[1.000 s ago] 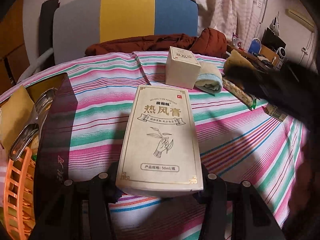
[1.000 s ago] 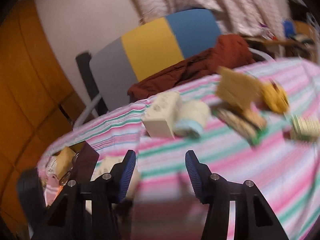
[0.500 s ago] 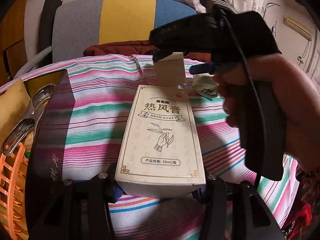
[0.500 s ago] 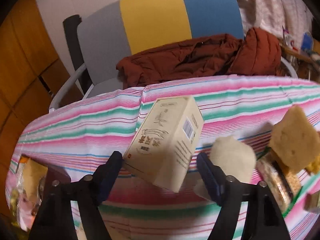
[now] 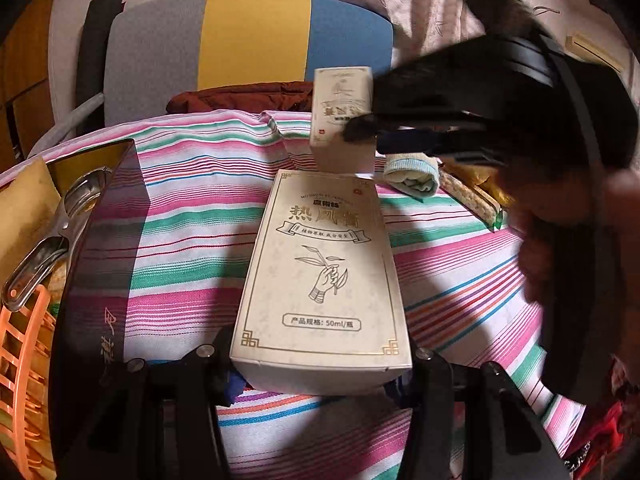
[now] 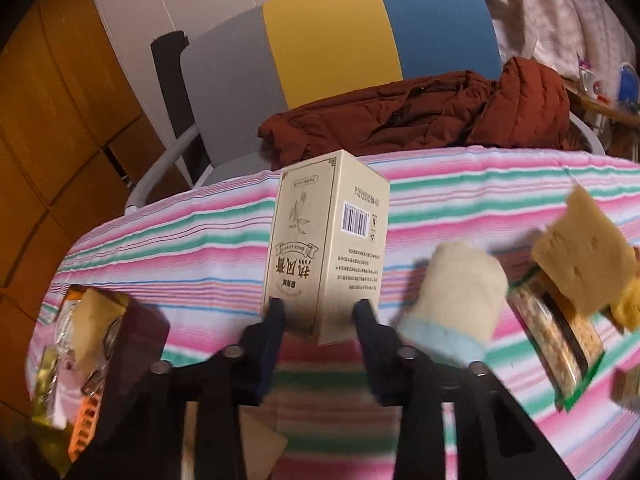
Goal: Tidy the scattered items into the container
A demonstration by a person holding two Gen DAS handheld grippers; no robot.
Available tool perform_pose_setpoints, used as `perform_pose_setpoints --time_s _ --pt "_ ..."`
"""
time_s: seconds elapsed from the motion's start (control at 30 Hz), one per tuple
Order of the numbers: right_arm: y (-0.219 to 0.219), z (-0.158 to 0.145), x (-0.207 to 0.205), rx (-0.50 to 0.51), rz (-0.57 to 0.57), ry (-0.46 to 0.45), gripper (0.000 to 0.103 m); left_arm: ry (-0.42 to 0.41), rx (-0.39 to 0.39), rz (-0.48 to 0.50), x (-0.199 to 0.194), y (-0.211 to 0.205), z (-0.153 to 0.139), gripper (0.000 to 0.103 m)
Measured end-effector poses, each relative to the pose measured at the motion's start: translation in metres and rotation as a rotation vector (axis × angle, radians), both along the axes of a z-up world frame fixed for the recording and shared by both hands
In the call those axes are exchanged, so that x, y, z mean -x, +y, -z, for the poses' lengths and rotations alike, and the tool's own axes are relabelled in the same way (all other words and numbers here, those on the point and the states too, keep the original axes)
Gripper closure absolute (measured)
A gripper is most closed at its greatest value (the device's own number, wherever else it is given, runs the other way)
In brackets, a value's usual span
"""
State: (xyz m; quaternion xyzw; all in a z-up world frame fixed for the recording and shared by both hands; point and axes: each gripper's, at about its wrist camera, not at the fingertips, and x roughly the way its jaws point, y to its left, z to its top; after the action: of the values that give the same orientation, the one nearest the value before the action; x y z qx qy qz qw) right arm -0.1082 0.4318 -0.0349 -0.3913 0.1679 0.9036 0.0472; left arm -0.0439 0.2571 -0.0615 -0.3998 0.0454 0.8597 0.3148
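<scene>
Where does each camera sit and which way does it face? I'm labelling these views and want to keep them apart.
Left wrist: on the left gripper, looking down its fingers across the striped table; it clamps a cream box; the person's hand carries the right gripper.
Right wrist: on the right gripper, which has just closed on the second cream box, facing the chair.
Shared: second box, chair, orange basket.

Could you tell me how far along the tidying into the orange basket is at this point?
Some items already sit in the orange basket, including metal tongs. In hand: each gripper grips a cream box, the left gripper a large box, the right gripper a smaller box. Left on the striped cloth: a rolled sock, snack packets and a sponge.
</scene>
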Motion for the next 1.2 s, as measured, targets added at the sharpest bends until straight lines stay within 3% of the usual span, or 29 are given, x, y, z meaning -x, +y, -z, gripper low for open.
perform_pose_setpoints --time_s 0.03,0.07,0.2,0.3,0.33,0.4,0.43,0.47,0.57,0.7,0.77,0.93,1.2 --pt "0.0 -0.001 -0.009 0.017 0.005 0.004 0.093 0.0 0.0 0.0 0.0 0.0 0.0 0.051" --pt "0.001 0.0 -0.018 0.034 0.013 0.004 0.098 0.0 -0.001 0.0 0.0 0.0 0.0 0.051" --pt "0.001 0.012 -0.054 0.078 0.048 -0.041 0.097 0.001 0.0 0.0 -0.001 0.001 0.0 0.051" --pt "-0.003 0.011 -0.062 0.078 0.042 -0.015 0.094 0.0 -0.001 0.0 -0.001 0.001 0.0 0.051" --pt "-0.004 0.007 -0.061 0.07 0.048 0.003 0.088 0.0 -0.002 0.0 -0.001 0.001 0.0 0.051" --pt "-0.005 -0.006 -0.049 0.062 0.066 0.044 0.063 0.001 -0.002 0.0 -0.001 0.001 0.0 0.051" --pt "-0.005 -0.011 -0.042 0.053 0.083 0.05 0.038 0.0 -0.003 0.0 0.0 0.001 0.001 0.051" --pt "-0.005 -0.015 -0.034 0.04 0.105 0.056 0.031 0.0 -0.004 0.0 0.0 0.001 0.001 0.051" --pt "-0.003 -0.02 0.003 0.019 0.152 0.025 0.031 0.0 -0.007 0.0 0.001 0.002 0.002 0.051" --pt "0.006 -0.004 0.053 -0.018 0.224 -0.118 0.031 0.0 -0.007 0.0 0.004 0.003 0.003 0.051" --pt "0.011 0.009 0.064 -0.038 0.229 -0.176 0.037 0.001 -0.01 0.002 0.004 0.003 0.002 0.05" --pt "0.006 0.014 0.046 -0.064 0.158 -0.12 0.045 -0.005 -0.022 0.006 0.006 0.004 0.003 0.049" --pt "0.004 0.007 -0.023 0.06 0.071 -0.049 0.047 -0.019 -0.05 0.01 0.009 0.0 0.002 0.048"
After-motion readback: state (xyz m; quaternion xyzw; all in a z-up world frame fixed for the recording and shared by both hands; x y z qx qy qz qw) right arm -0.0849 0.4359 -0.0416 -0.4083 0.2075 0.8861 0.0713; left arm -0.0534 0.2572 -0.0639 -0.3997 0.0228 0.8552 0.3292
